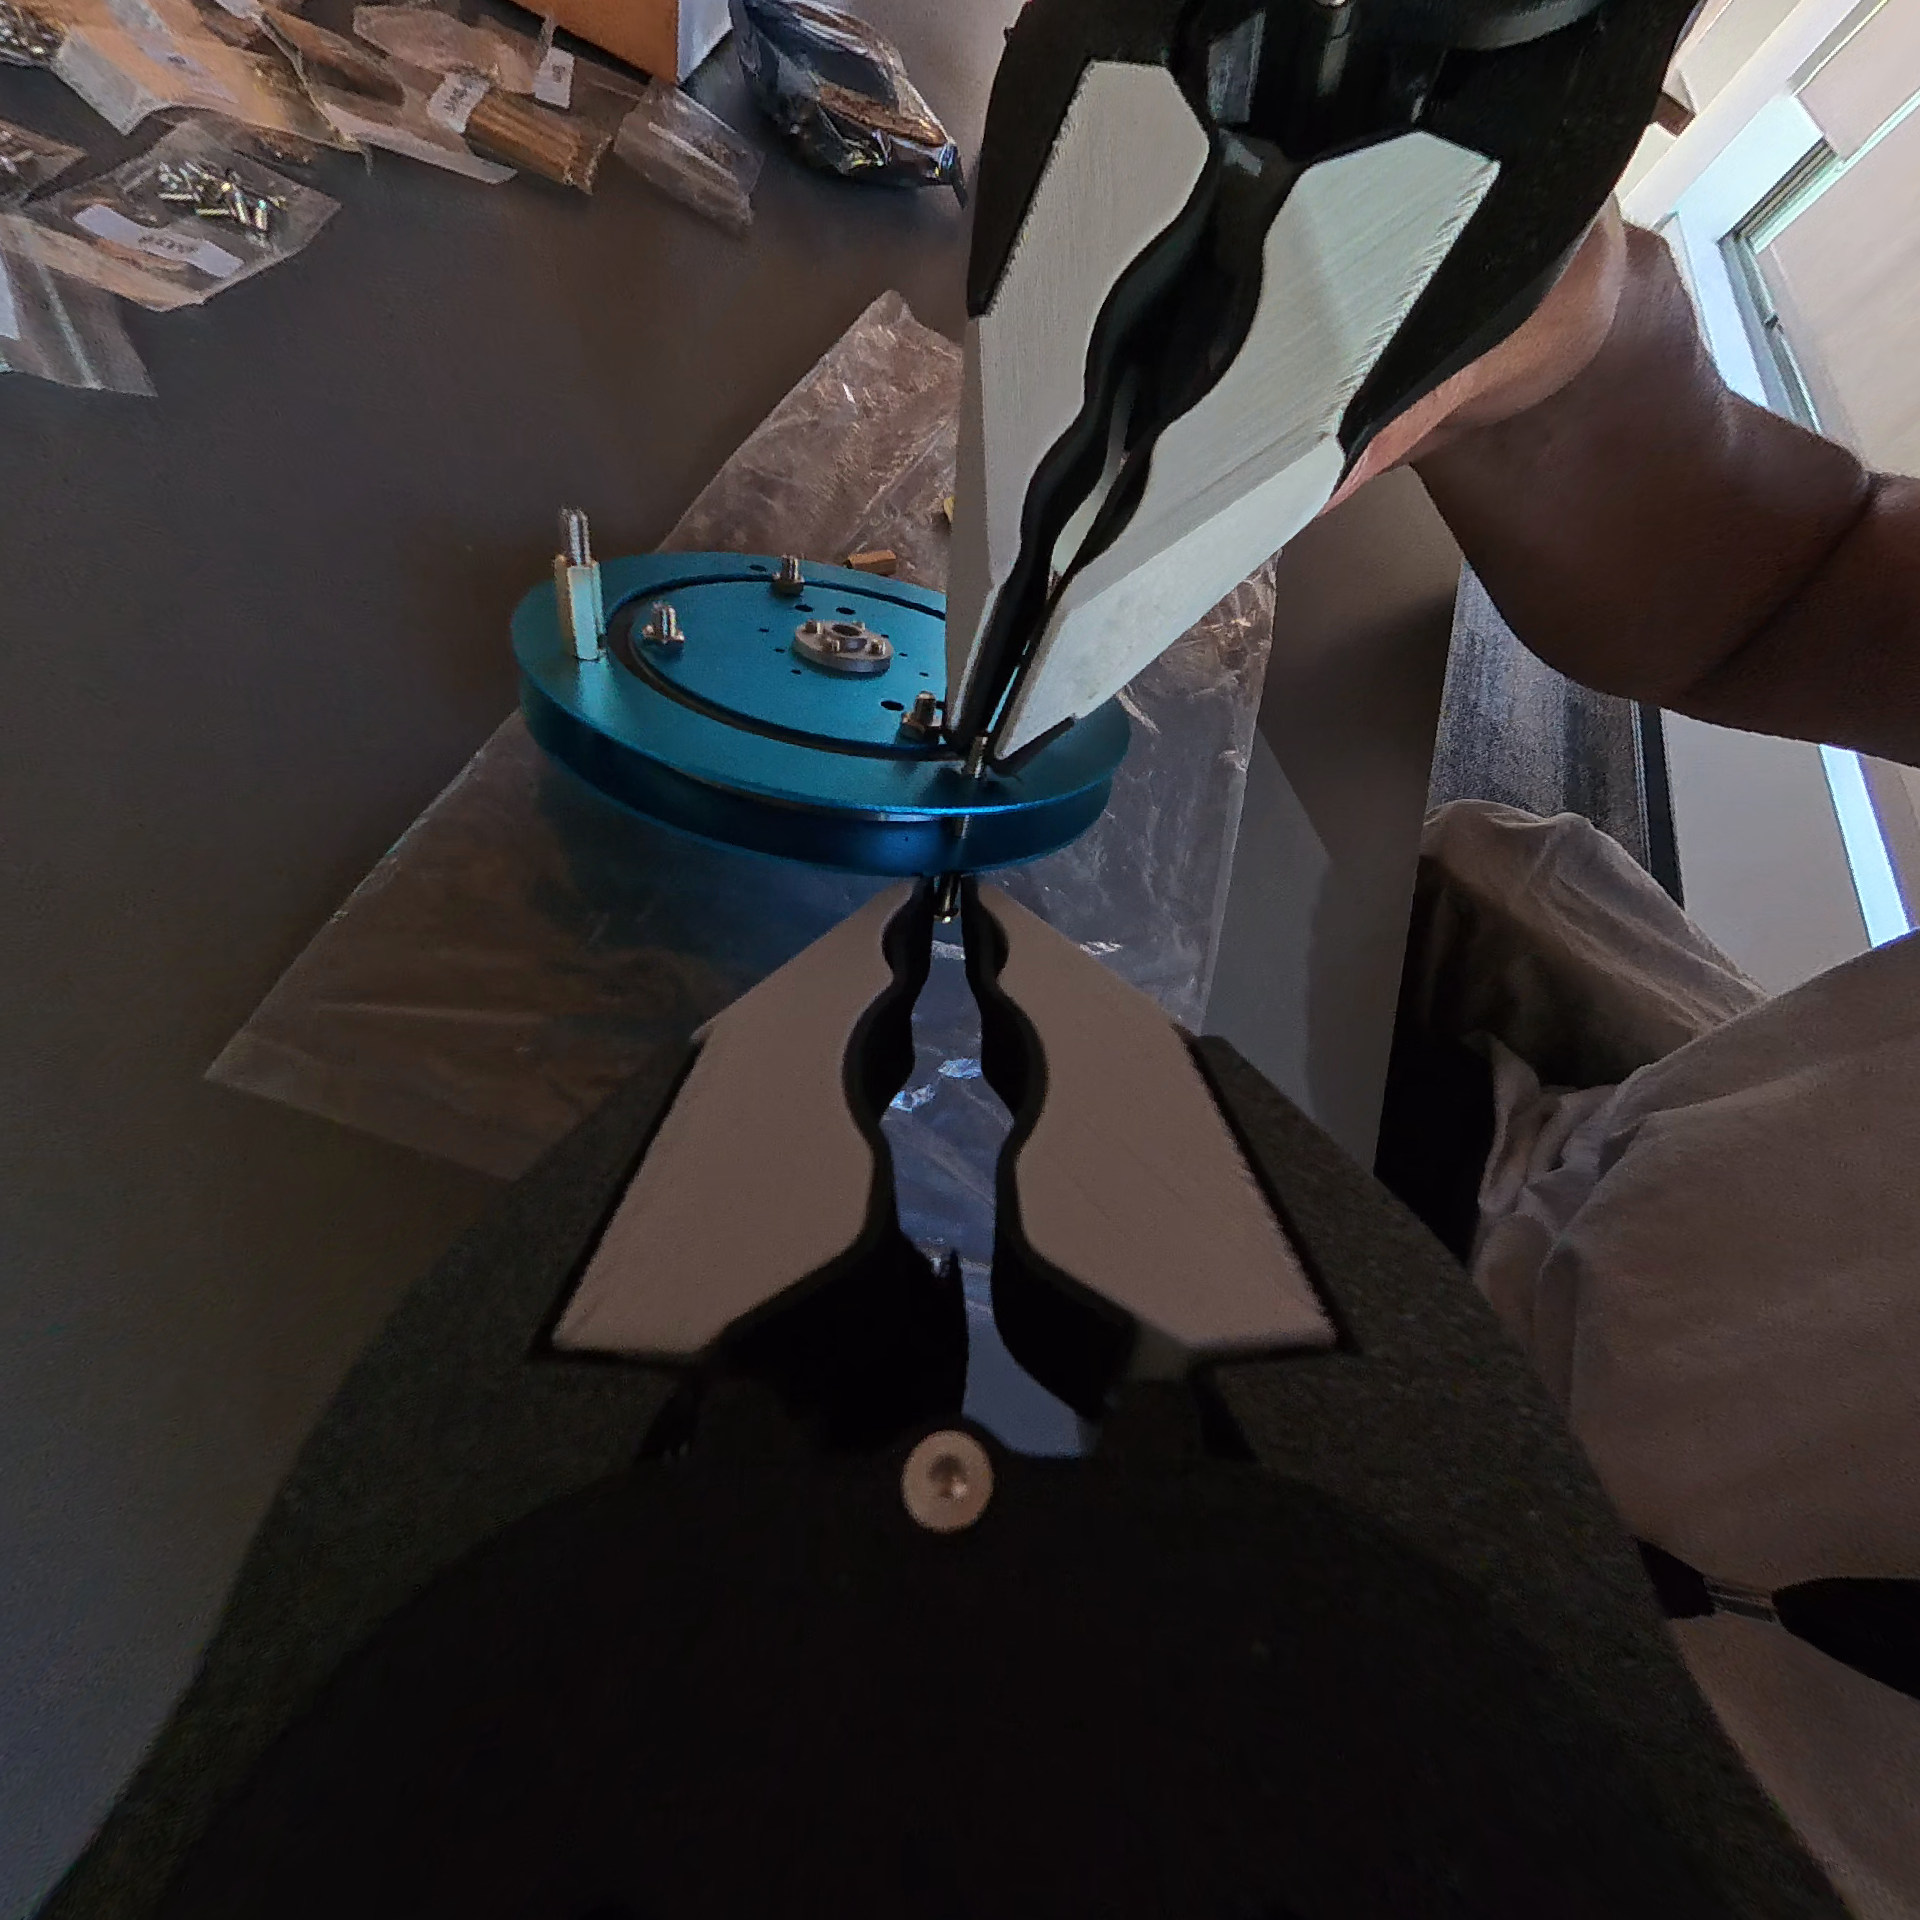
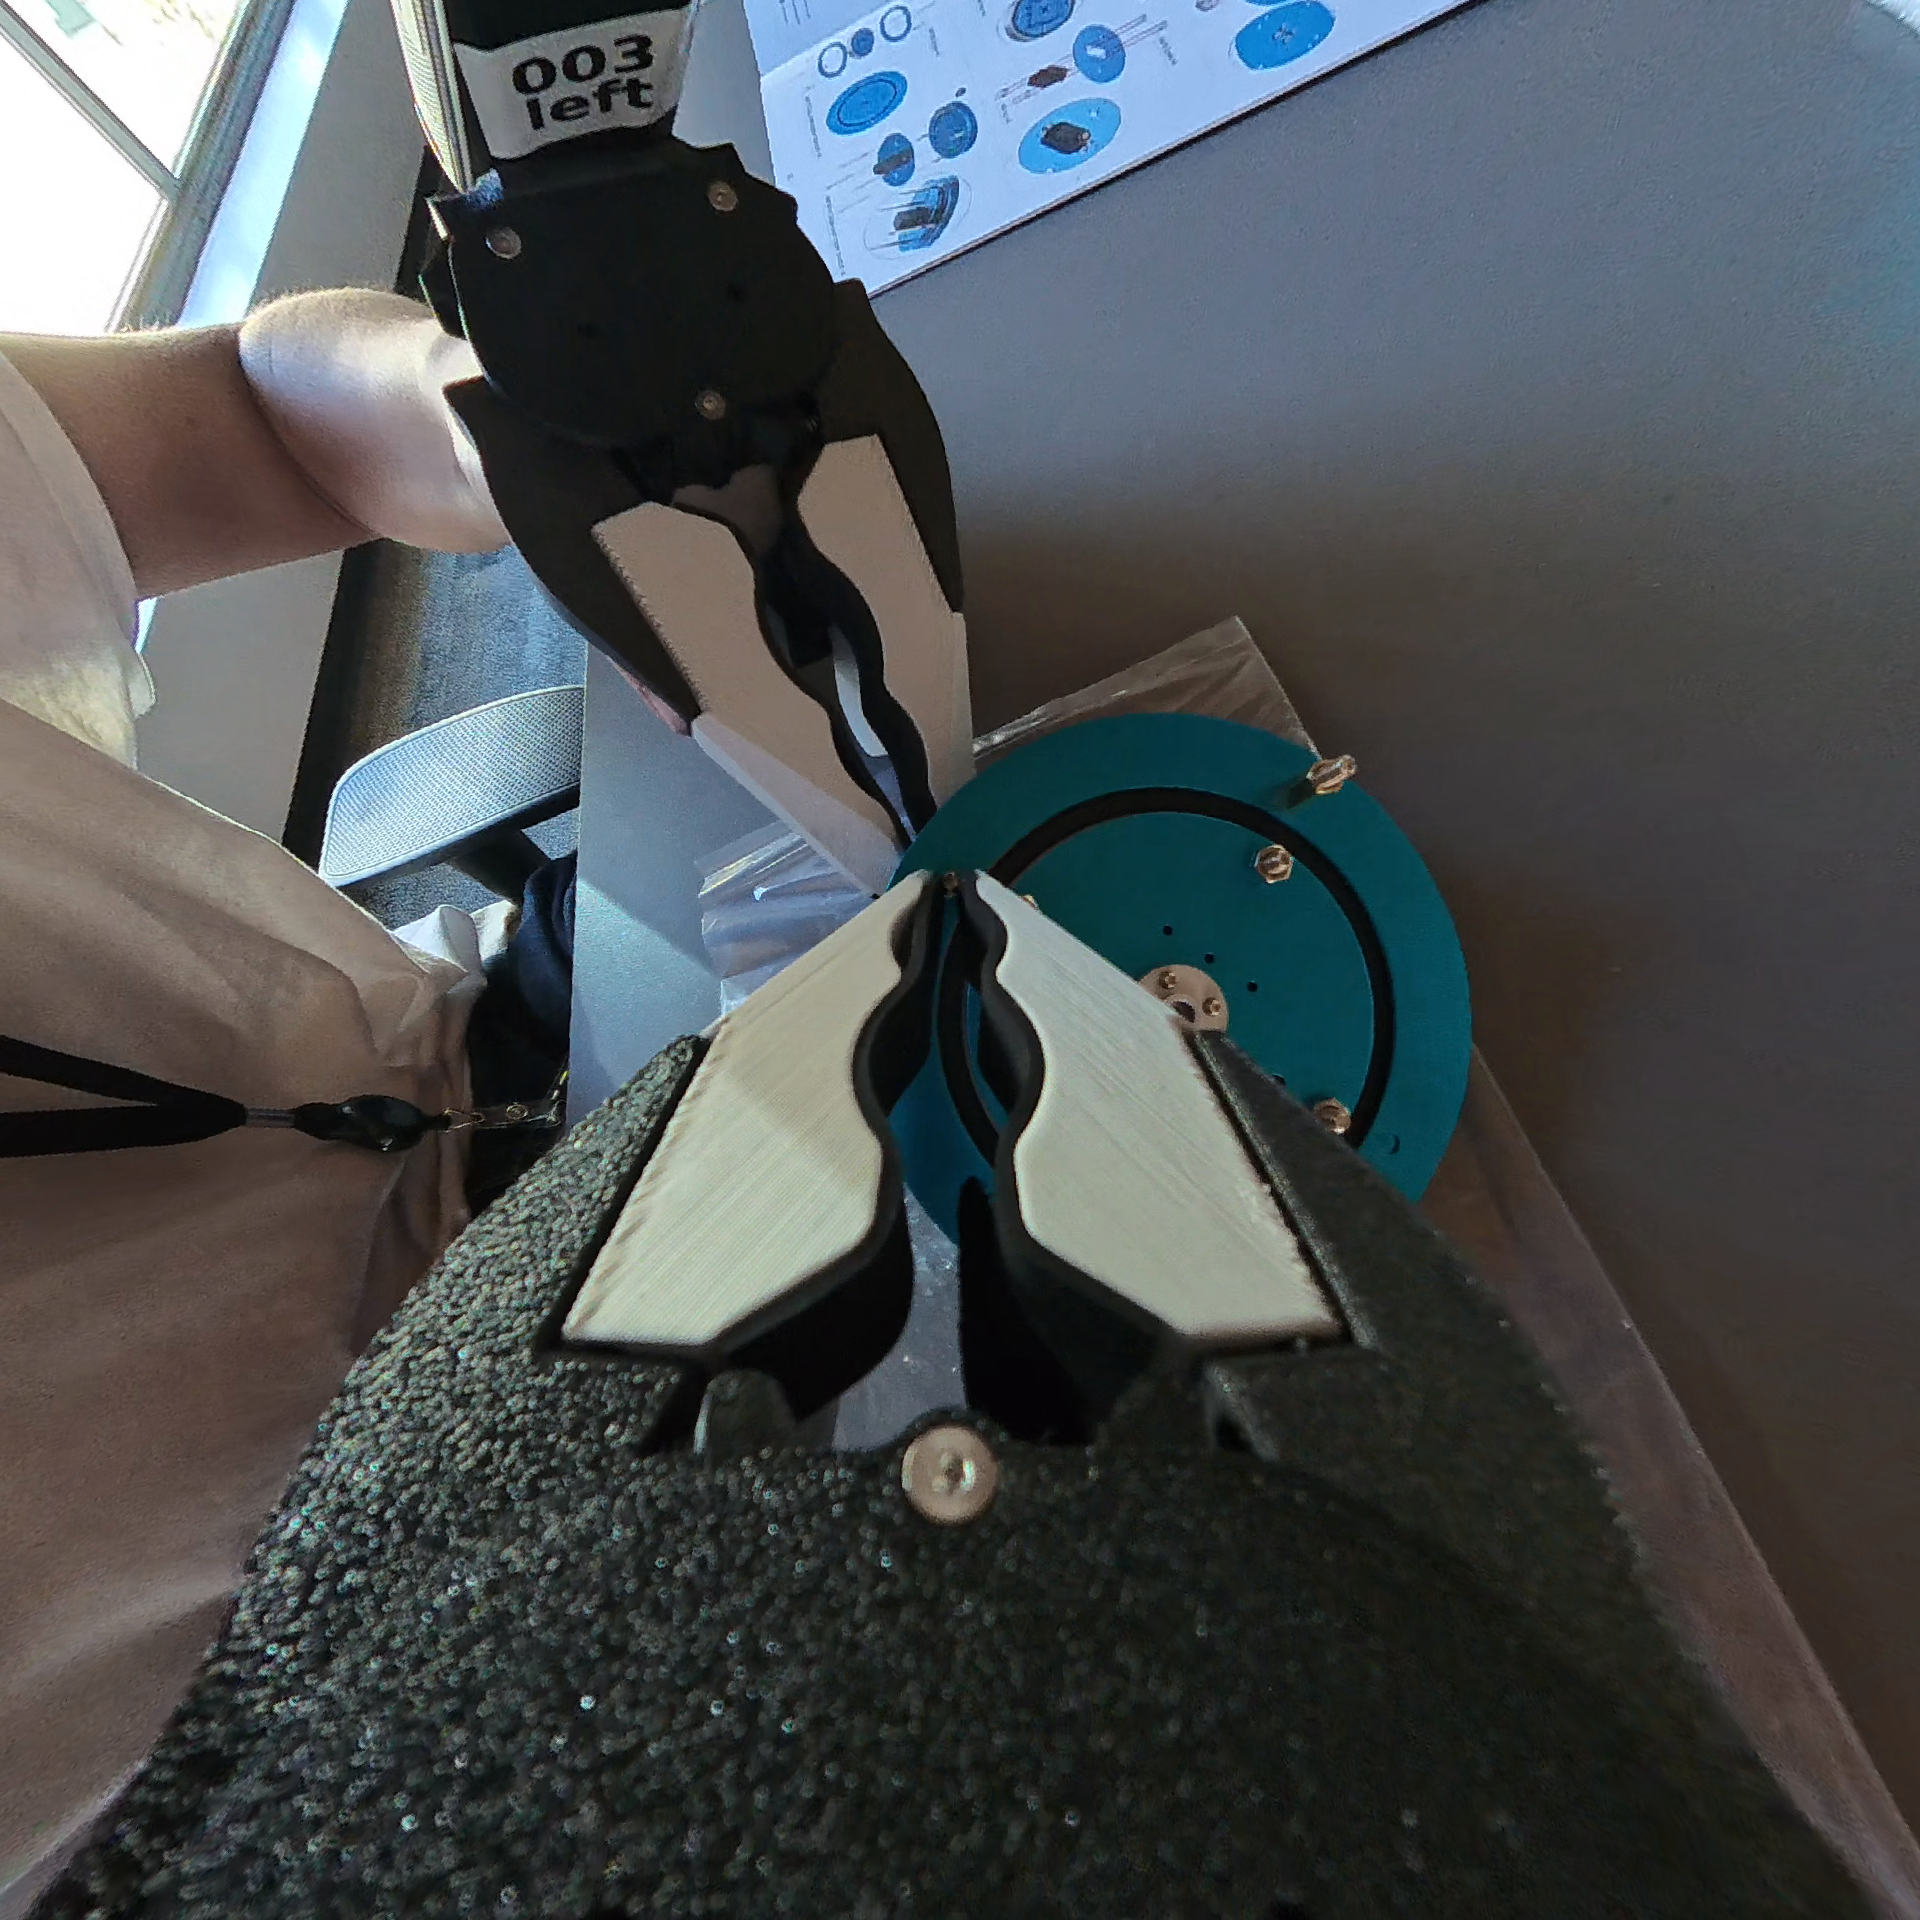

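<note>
While the blue disc point(image 1: 727, 707) lies flat on a clear plastic bag point(image 1: 436, 966) on the dark table point(image 1: 260, 520), both grippers meet at one spot on its near rim. On the left of the disc a tall metal post point(image 1: 579, 597) stands upright, with shorter studs and a grey hub point(image 1: 840, 644) toward the middle. At the rim, a thin screw point(image 1: 948, 896) runs straight up through the disc, its long axis vertical. The left gripper point(image 1: 943, 902) reaches from below the rim, its fingers drawn together on the screw's lower end. The right gripper point(image 1: 977, 750) comes down from above, fingers pinched on a small metal piece at the screw's top. Seen from the right wrist, that gripper's tips point(image 2: 951, 883) sit at the disc edge, the left gripper just beyond. A printed sheet point(image 2: 1039, 114) lies farther back on the table.
</note>
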